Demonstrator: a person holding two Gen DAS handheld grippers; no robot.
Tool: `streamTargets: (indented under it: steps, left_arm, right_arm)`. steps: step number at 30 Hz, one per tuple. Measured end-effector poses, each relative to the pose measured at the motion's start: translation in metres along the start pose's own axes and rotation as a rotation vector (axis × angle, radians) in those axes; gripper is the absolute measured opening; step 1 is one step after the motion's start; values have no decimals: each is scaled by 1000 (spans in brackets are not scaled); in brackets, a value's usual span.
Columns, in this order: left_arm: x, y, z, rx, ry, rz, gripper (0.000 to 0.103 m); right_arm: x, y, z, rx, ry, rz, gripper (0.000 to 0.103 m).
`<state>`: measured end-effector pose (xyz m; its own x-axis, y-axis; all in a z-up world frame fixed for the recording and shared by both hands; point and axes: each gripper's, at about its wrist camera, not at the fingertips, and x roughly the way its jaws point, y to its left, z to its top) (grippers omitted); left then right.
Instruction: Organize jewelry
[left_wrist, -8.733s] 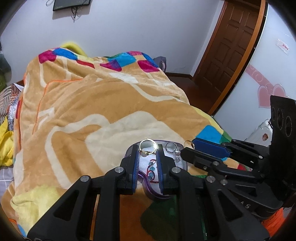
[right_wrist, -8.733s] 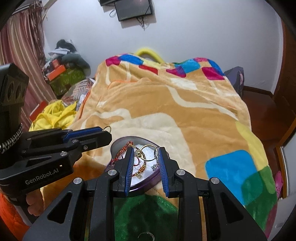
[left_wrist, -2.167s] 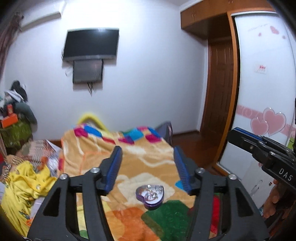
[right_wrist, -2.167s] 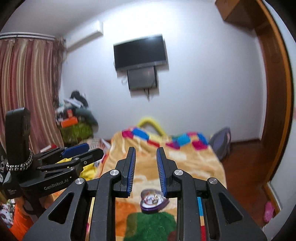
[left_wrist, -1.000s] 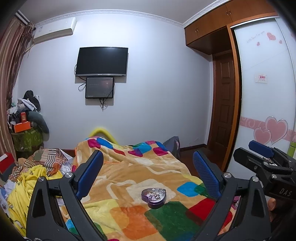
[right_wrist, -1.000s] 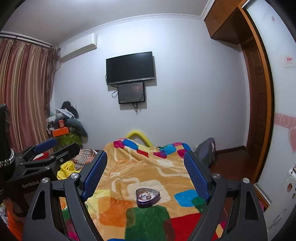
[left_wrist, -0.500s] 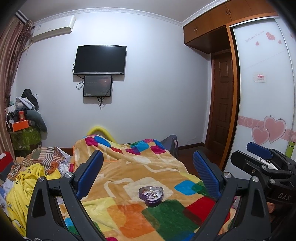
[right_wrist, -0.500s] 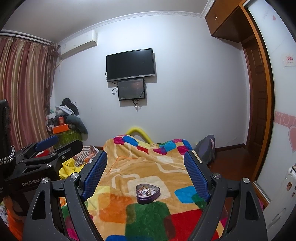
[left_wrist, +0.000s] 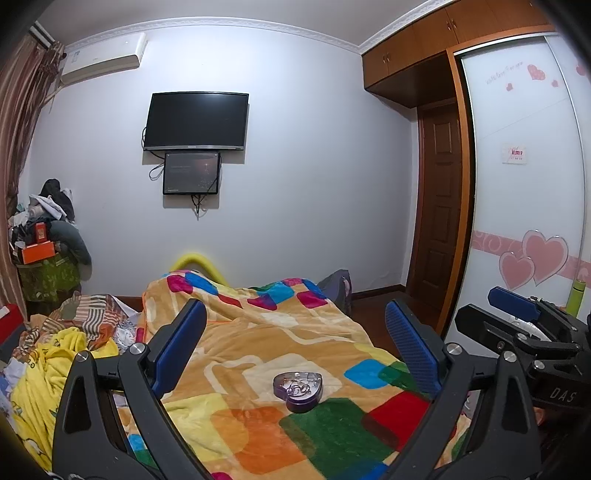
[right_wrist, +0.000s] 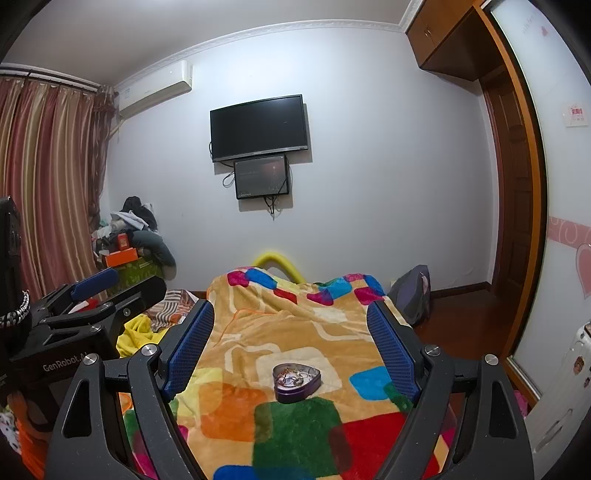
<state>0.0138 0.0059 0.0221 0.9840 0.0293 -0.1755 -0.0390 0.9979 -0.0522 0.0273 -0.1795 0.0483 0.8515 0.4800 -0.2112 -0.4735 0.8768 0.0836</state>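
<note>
A purple heart-shaped tin is sitting lidless, jewelry tangled inside, while both the left gripper and right gripper are gaping wide, holding nothing.

The left wrist camera sits behind the left gripper and looks forward between its two wide-apart fingers, out over the blanket toward the far wall with the TV; the right gripper pokes in at its right edge; the right wrist camera sits behind the right gripper and faces the same way, from a spot more to the right; the left gripper shows at its left edge; both views are far back from the bed; both share the blanket, the heart-shaped box, the TV and the door.
</note>
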Motion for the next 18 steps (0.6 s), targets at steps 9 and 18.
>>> streamTargets:
  steps: [9, 18]
  left_arm:
    - [1, 3, 1, -10, 0, -9, 98]
    - [2, 4, 0, -23, -2, -5, 98]
  right_arm:
    - [0, 0, 0, 4, -1, -4, 82]
    - [-2, -1, 0, 8, -8, -5, 82]
